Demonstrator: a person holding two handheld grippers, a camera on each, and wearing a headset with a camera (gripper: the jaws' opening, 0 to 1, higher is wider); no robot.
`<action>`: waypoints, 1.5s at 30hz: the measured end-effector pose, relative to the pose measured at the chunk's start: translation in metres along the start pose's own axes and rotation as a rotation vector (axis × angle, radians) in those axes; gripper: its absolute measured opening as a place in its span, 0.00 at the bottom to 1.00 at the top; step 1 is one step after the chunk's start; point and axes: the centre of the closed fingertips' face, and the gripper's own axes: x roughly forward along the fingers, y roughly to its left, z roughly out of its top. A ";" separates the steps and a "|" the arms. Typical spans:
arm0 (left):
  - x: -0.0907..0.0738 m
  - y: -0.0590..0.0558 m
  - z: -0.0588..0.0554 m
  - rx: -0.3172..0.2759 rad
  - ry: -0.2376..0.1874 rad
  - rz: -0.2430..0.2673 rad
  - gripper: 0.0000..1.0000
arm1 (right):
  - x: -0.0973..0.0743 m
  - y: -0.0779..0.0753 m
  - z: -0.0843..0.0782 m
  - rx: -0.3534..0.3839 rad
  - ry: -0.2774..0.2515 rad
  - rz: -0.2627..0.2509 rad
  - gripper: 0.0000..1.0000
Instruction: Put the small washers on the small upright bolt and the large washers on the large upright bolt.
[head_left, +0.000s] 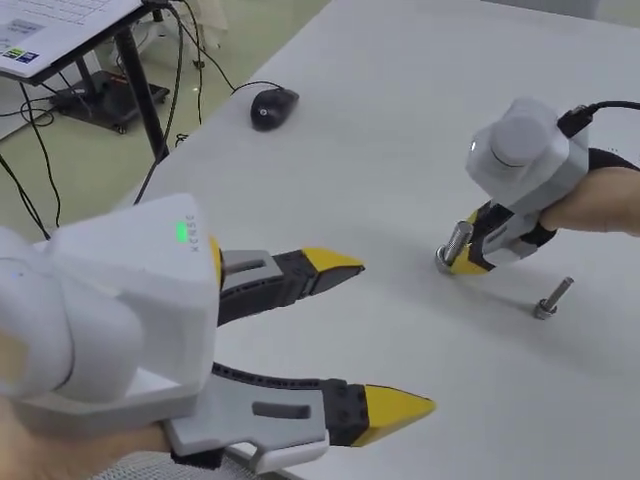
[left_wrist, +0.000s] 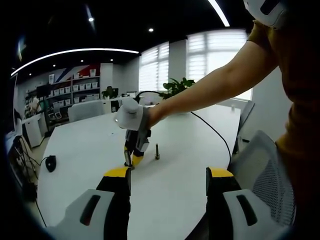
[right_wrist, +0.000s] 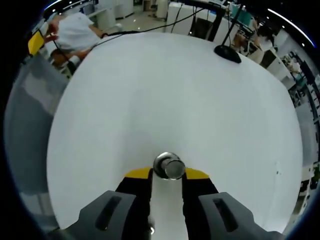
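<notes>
Head view is showing the right tongs (head_left: 455, 262) reaching down to the white surface (head_left: 400, 150), their yellow tips clamping the large bolt (head_left: 456, 244) low on its shank. The bolt's wide end is sitting on the surface, and the shank is leaning up and to the right in this view. Just to the right, the small bolt (head_left: 552, 298) is standing on its own head, apart from the tongs and with nothing touching it.

Down in the foreground the left tongs (head_left: 385, 335) are hanging above the near part of the surface. Their jaws are spreading wide with nothing between them, well apart from both bolts. A black mouse (head_left: 272, 105) is lying at the far left of the surface with its cable trailing off the edge, and a laptop (head_left: 50, 25) is sitting on a stand beyond it.

Left gripper view is looking across the surface at a person's arm (left_wrist: 200, 95) bringing the right tongs down from above. The small bolt is standing upright just beside them, and a mesh chair (left_wrist: 260, 170) is showing at the right.

Right gripper view is looking almost straight down the large bolt, its round shiny end sitting between the two yellow tips, which are pressing on it from both sides
</notes>
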 end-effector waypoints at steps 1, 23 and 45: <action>0.000 0.000 0.000 0.001 0.001 -0.001 0.60 | -0.001 0.000 0.000 0.001 -0.004 -0.003 0.25; -0.008 -0.030 0.022 0.078 -0.024 -0.079 0.60 | -0.106 0.081 -0.019 0.111 -0.294 -0.122 0.28; -0.012 -0.075 0.057 0.090 -0.112 -0.223 0.60 | -0.219 0.206 -0.031 0.289 -0.808 -0.220 0.31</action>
